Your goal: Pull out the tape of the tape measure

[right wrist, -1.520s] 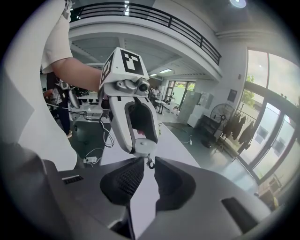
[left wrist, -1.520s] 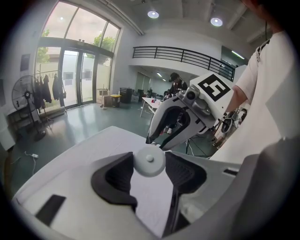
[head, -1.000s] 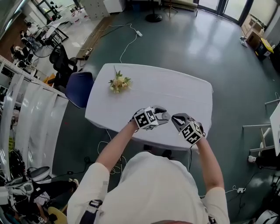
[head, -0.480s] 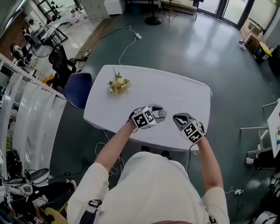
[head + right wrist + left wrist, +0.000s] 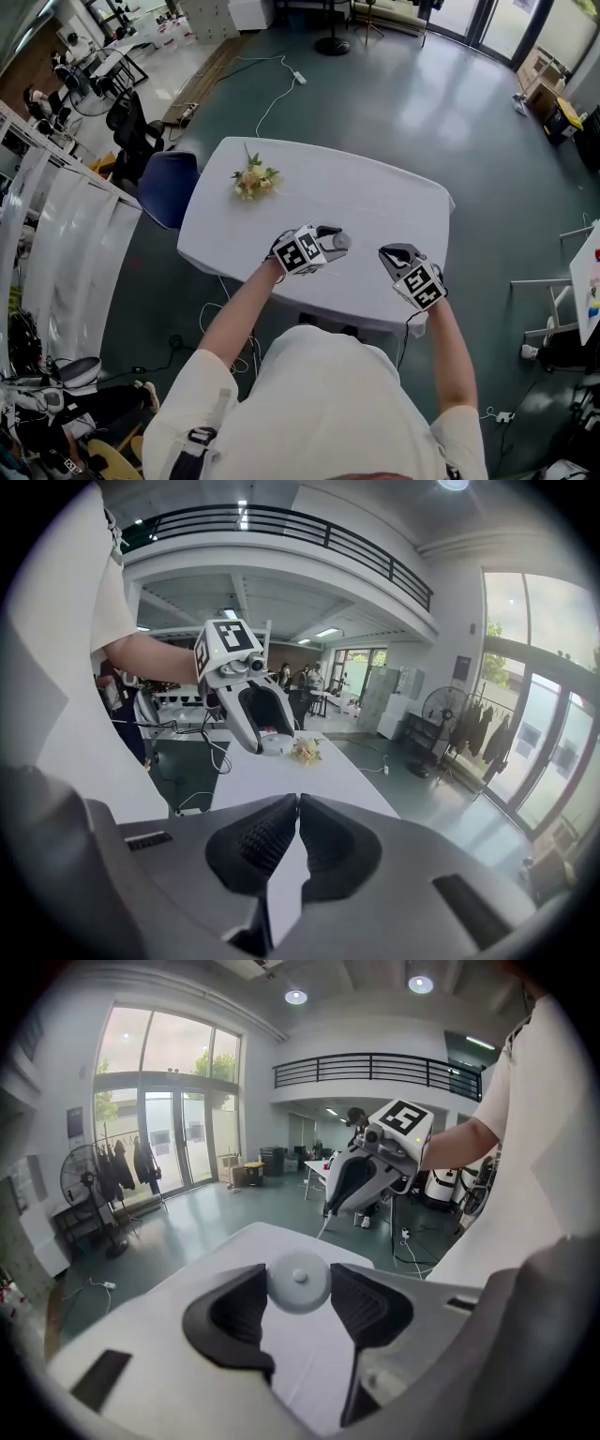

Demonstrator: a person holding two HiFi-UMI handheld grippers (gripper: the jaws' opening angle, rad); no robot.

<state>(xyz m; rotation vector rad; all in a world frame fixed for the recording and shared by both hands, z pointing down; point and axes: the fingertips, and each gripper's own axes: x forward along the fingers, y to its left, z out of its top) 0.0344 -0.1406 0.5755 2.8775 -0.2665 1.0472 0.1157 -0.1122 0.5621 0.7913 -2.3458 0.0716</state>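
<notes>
The left claw (image 5: 298, 1290) is gripping the round pale grey tape measure (image 5: 298, 1277) by its rim. Its pads are pressing on either side, with the jaws standing fairly wide around the case, and it is holding the case just above the white cloth-covered oval counter (image 5: 375, 202), near the front edge. The right claw (image 5: 298, 804) is sitting pinched together, pad against pad, a little apart from the left. It may be nipping the tape's end, but a strip that thin is not showing in any view.

To draw the tape well, the left claw ought to hold the case fixed without letting it spin. The right one should be pulling straight away in line with the slot, steadily, so nothing kinks or snaps back.

No brand or writing is showing on the case, only a small hub at its centre. The claws' cubes are carrying black-and-white square patterns, not words. A small bunch of yellow and white flowers (image 5: 255, 178) is lying at the counter's far end.
</notes>
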